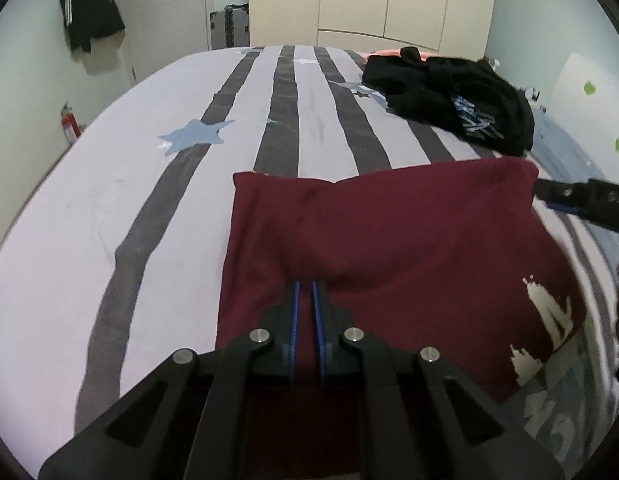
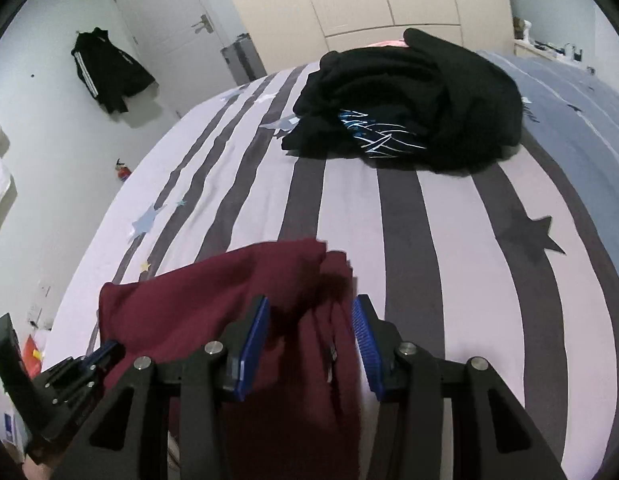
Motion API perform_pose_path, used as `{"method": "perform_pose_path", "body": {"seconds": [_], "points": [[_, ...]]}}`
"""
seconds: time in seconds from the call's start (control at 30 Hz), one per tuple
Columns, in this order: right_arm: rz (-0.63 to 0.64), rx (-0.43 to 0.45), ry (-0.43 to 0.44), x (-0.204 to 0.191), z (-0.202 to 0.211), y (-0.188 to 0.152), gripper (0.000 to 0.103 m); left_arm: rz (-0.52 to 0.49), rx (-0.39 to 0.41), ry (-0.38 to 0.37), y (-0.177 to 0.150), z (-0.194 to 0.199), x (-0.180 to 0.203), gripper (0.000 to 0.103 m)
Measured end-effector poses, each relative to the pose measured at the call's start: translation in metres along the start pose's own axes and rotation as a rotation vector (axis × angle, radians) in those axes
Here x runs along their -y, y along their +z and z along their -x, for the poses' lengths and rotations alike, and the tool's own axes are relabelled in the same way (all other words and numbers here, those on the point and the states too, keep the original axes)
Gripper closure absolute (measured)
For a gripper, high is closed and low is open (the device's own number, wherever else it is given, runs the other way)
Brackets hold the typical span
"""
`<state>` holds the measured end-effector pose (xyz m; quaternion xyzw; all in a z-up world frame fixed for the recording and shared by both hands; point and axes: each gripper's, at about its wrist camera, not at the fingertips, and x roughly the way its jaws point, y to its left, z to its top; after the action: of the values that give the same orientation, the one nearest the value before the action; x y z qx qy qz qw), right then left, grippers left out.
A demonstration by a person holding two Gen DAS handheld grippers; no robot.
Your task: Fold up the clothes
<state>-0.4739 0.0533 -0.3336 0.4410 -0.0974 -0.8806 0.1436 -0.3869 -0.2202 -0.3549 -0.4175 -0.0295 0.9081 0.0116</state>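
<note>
L claw (image 1: 305,286) pinches maroon shirt (image 1: 389,232); R claw (image 2: 309,312) straddles it.

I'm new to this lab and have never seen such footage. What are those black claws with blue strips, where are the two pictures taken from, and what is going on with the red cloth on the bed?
The claws are hand-held grippers, one in each of a person's hands, each carrying a wide-angle camera that looks along its fingers. One picture comes from the left gripper, the other from the right gripper. Both look across a striped bed. On it lie a maroon garment and, farther back, a heap of black clothes. The left gripper is pinched shut on a fold of the maroon garment. The right gripper's jaws stand apart around its other side; whether they press it is unclear.
</note>
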Motion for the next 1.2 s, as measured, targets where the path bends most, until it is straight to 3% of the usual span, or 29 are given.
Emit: {"method": "perform_pose_path", "body": {"seconds": [0.07,0.1,0.2,0.33,0.43,0.53,0.63,0.73,0.87,0.93,1.0,1.1,1.2], "points": [[0.021,-0.010,0.023,0.000,-0.007,0.005,0.065,-0.005,-0.005,-0.008,0.001,0.000,0.000,0.095],[0.032,-0.017,0.033,-0.001,-0.011,0.008,0.080,-0.008,-0.007,-0.009,0.002,-0.001,0.001,0.095],[0.061,-0.036,0.056,-0.006,-0.020,0.018,0.092,-0.021,-0.013,-0.015,0.001,0.001,0.001,0.095],[0.058,-0.061,0.039,-0.007,-0.027,0.035,0.096,-0.020,-0.018,-0.028,0.002,0.001,-0.001,0.095],[-0.013,-0.129,0.014,0.009,-0.043,0.045,0.096,0.000,-0.025,-0.048,0.004,0.001,-0.004,0.095],[-0.064,-0.133,-0.060,0.034,-0.043,0.044,0.101,0.011,-0.029,-0.065,0.004,-0.001,-0.006,0.095],[-0.112,-0.087,-0.030,0.053,-0.019,0.033,0.101,0.040,-0.035,-0.099,0.007,-0.001,-0.011,0.095],[-0.069,-0.085,0.000,0.046,0.002,0.007,0.097,0.069,-0.037,-0.126,0.009,0.001,-0.015,0.095],[0.054,-0.027,0.041,-0.002,0.032,-0.028,0.090,0.052,-0.015,-0.124,0.010,0.009,-0.012,0.095],[0.119,0.047,0.042,-0.040,0.042,-0.038,0.081,0.047,-0.011,-0.122,0.010,0.011,-0.011,0.094],[0.196,0.095,0.047,-0.075,0.039,-0.040,0.071,0.052,-0.010,-0.127,0.009,0.011,-0.011,0.094],[0.296,0.156,0.020,-0.112,0.024,-0.037,0.071,0.062,-0.005,-0.131,0.008,0.010,-0.013,0.093],[0.332,0.164,-0.063,-0.113,-0.004,-0.044,0.071,0.076,0.007,-0.129,0.005,0.009,-0.015,0.094]]}}
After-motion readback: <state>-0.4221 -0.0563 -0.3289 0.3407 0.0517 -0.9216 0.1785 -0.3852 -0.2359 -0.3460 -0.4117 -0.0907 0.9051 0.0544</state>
